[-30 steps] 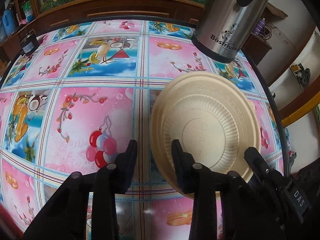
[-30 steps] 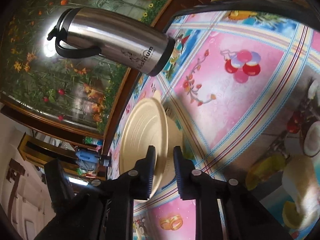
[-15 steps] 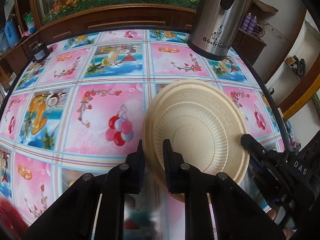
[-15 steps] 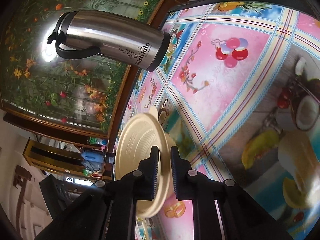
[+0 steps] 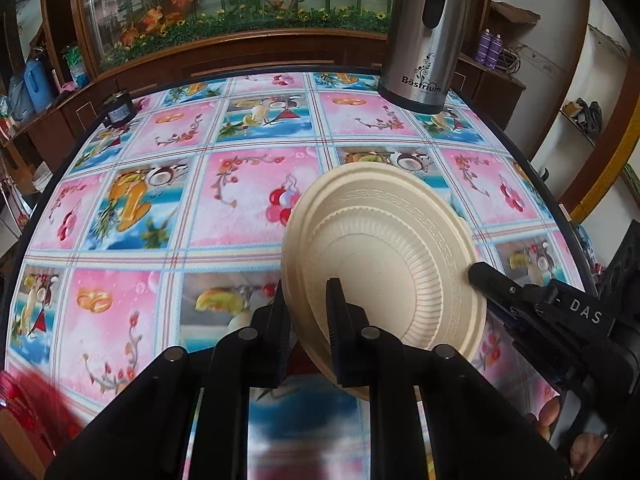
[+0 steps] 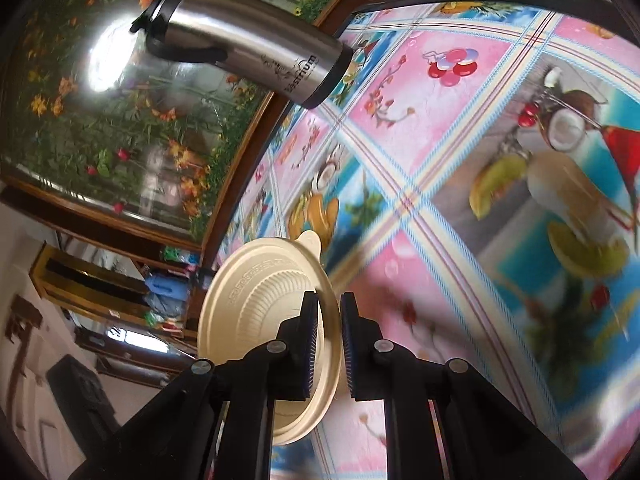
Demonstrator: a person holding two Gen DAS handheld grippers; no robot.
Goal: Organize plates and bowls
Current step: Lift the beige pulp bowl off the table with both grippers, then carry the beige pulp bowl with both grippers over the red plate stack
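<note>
Left claw [image 5: 308, 320]: my two black fingers are clamped on the near-left rim of the cream plates [image 5: 384, 264], one finger outside the rim, the other over the ribbed inner face.
Right claw [image 6: 329, 344]: closed tight on the opposite rim of the same stack; in my left camera its black finger [image 5: 492, 280] bites the right edge.
Cream plates: held between both my claws, tilted and lifted clear of the table, hollow side turned toward my left camera. The layered rim shows more than one piece nested together; I cannot tell how many, nor whether the inner one is a plate or a shallow bowl. A small tab [image 6: 310, 240] sticks out at the far edge in the right view.
Tablecloth [image 5: 248, 200]: glossy, pink and blue squares with balloons, fruit and coconuts, spread under the stack and reaching to the far edge of the table.
Steel flask [image 5: 424, 36]: upright at the far right of the table, black handle, well apart from the plates.
Small dark jar [image 5: 118, 106]: far left table edge.
Planted glass tank [image 5: 240, 4]: beyond the table.
</note>
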